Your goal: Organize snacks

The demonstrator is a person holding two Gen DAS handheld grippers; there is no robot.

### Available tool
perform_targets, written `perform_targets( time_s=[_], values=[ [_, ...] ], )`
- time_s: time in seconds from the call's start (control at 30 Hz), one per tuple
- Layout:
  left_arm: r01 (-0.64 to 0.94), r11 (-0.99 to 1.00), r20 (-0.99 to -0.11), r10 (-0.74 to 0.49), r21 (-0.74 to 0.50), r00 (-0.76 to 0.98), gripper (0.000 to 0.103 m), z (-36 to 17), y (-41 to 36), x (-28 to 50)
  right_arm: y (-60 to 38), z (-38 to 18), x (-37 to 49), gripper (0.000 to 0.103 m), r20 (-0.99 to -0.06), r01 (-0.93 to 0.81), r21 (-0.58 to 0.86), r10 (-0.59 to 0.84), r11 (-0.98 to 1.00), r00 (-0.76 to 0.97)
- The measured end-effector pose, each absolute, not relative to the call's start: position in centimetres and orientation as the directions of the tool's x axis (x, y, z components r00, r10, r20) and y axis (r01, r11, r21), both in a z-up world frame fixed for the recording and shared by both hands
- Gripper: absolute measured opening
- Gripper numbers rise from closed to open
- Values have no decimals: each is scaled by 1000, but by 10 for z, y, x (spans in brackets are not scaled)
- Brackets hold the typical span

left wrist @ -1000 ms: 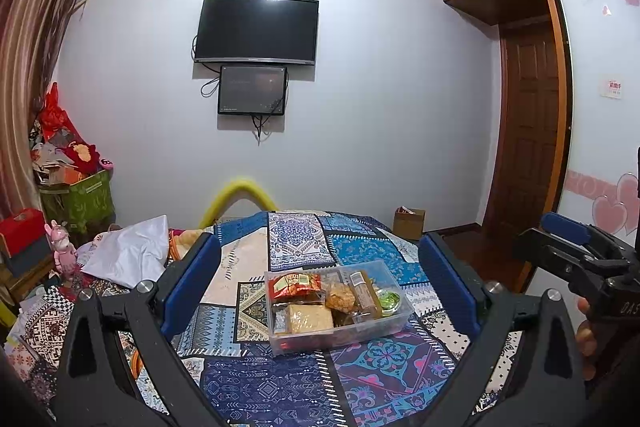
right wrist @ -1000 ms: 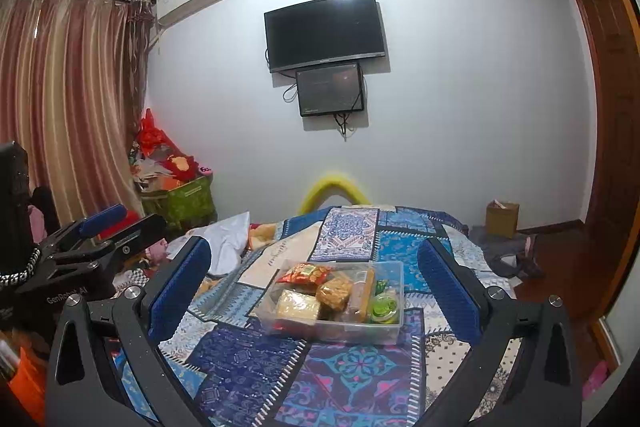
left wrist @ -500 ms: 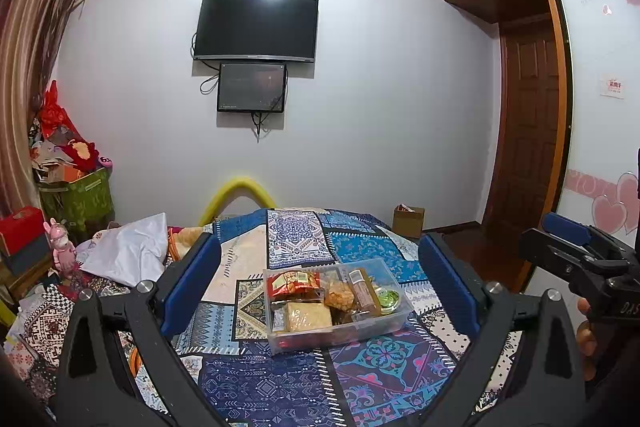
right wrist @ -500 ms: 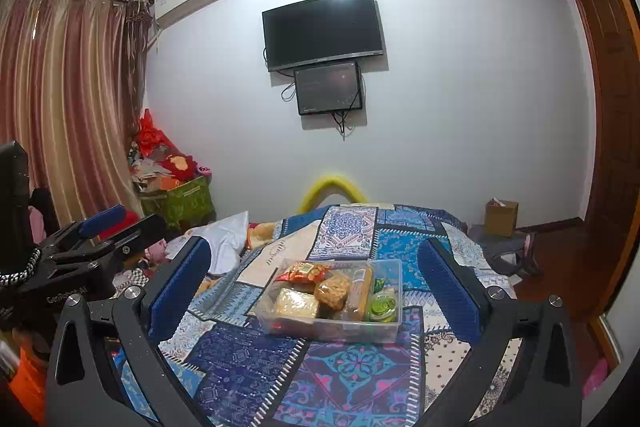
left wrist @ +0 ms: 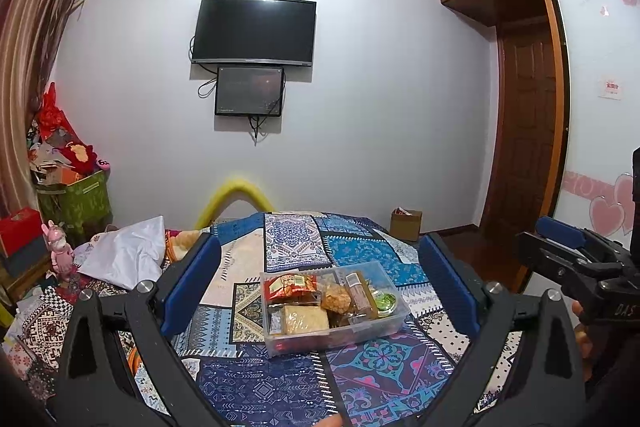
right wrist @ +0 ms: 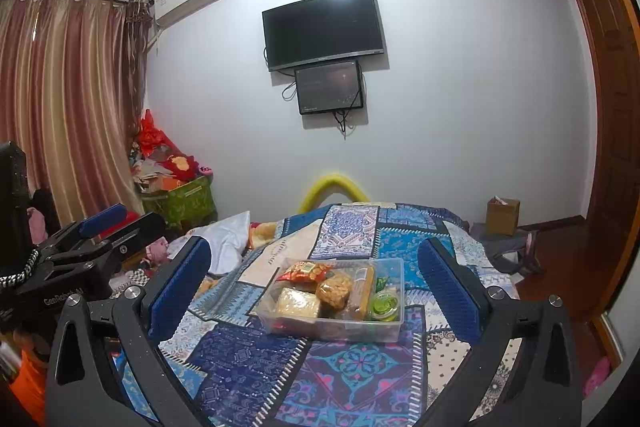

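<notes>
The left gripper (left wrist: 320, 283) hangs above the bed with its two blue pads spread wide and nothing between them; the right gripper (right wrist: 314, 281) hangs the same way, jaws wide apart and empty. Each frames the clear plastic box (left wrist: 334, 337) between its fingers without touching it, which reads as both being held back and level over the work, either to survey it or because the sorting is about finished. In the left view the right gripper shows at the far right edge, so the two sit side by side, near each other and facing the same way.

The one box rests flat on the patchwork quilt (left wrist: 256, 383), near the middle of the bed, where both grippers can reach it. The snacks lie inside it, packed close and touching, likely so they stay together. Counted in the right view: one red crinkled packet (right wrist: 306, 271) at the far left corner, one pale square cracker pack (right wrist: 298, 303) in front of it, one round golden snack (right wrist: 334, 291) in the middle, one long tan wrapped bar (right wrist: 362, 291) beside that, and one green-lidded cup (right wrist: 384, 305) at the right end. Smaller pieces may lie underneath; I cannot tell. No snack is visible loose on the quilt
</notes>
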State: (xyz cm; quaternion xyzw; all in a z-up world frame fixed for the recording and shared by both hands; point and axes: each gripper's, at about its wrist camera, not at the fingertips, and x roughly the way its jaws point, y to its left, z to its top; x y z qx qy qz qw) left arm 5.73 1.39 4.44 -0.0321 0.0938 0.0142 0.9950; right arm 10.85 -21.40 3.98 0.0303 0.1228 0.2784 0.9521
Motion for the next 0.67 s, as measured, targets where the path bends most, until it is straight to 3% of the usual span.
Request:
perform_targets(
  time_s=[0.67],
  values=[
    [-16, 998, -215, 2, -62, 977, 100, 42, 11, 62, -215, 35, 108, 103, -225, -518, 128, 533, 846, 815]
  ],
)
